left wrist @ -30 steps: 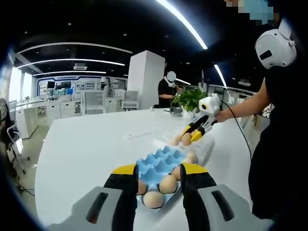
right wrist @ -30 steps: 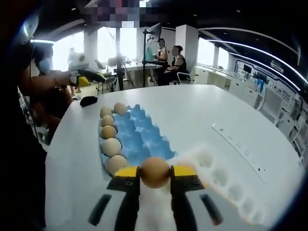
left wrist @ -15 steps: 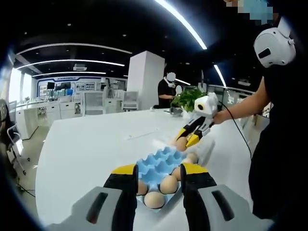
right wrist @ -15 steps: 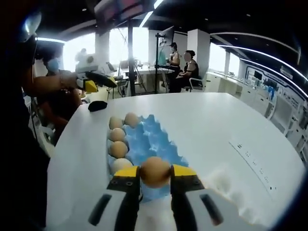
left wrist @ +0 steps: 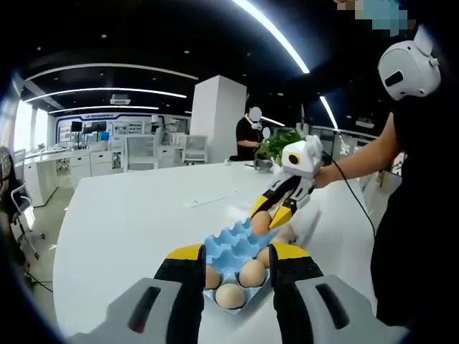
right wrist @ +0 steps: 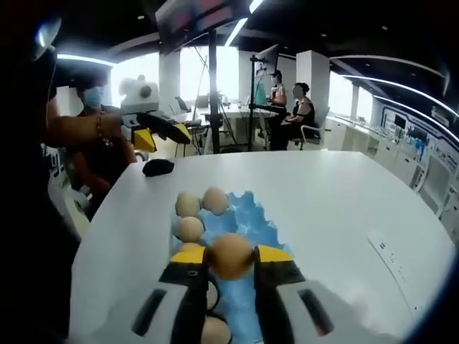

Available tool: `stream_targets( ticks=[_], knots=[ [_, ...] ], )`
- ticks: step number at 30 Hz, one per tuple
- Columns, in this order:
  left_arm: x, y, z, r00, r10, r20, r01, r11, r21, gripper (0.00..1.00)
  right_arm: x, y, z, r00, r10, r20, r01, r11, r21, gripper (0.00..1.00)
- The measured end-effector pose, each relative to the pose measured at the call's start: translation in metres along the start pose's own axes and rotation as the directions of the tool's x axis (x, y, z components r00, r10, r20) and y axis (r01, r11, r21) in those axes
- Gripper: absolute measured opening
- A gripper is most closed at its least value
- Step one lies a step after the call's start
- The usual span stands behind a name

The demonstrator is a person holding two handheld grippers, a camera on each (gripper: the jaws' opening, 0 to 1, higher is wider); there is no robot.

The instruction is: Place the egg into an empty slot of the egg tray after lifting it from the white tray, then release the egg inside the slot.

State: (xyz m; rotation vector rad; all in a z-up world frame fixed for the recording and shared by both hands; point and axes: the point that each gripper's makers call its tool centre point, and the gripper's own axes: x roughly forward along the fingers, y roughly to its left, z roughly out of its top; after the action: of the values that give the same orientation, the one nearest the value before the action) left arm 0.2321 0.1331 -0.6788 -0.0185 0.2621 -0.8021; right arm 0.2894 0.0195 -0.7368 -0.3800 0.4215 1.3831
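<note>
Right tongs [right wrist: 231,259] clenched on the egg [right wrist: 231,256], pinched between yellow tips over the blue egg tray [right wrist: 247,222] on the white desk [right wrist: 337,215]. Left tongs [left wrist: 237,266] spread apart – gripping nothing (eggs [left wrist: 250,273] visible in the gap).

The egg [right wrist: 231,256] is tan and smooth, clamped between the yellow-tipped jaws of the right gripper [right wrist: 231,259], its ends pressed by the two pads, and it hangs above the egg tray [right wrist: 244,222]. In the left gripper view the same egg [left wrist: 262,223] sits between that gripper's [left wrist: 270,215] tips over the far end of the tray [left wrist: 233,247]. The egg tray is blue moulded pulp with peaked dividers, lying flat on the white worktop [right wrist: 323,208]. It lies just ahead of and below the right gripper, with brown eggs [right wrist: 191,215] along its left row. Seen from the left gripper [left wrist: 237,261], three eggs [left wrist: 240,279] fill its nearest slots, just beyond the jaws.
</note>
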Motion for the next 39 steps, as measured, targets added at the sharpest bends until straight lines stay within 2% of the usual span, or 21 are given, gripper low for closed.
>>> stream_targets(
  ticks=[20, 39],
  knots=[
    [-0.002, 0.003, -0.003, 1.0, 0.007, -0.006, -0.007, 1.0, -0.006, 0.35, 0.051, 0.01, 0.016, 0.998, 0.053, 0.021, -0.053, 0.999, -0.013, 0.24],
    [-0.003, 0.003, -0.005, 1.0, 0.008, -0.008, -0.008, 1.0, -0.011, 0.34, 0.072, 0.007, 0.012, 0.998, 0.061, 0.006, -0.061, 0.998, 0.005, 0.24]
  ],
)
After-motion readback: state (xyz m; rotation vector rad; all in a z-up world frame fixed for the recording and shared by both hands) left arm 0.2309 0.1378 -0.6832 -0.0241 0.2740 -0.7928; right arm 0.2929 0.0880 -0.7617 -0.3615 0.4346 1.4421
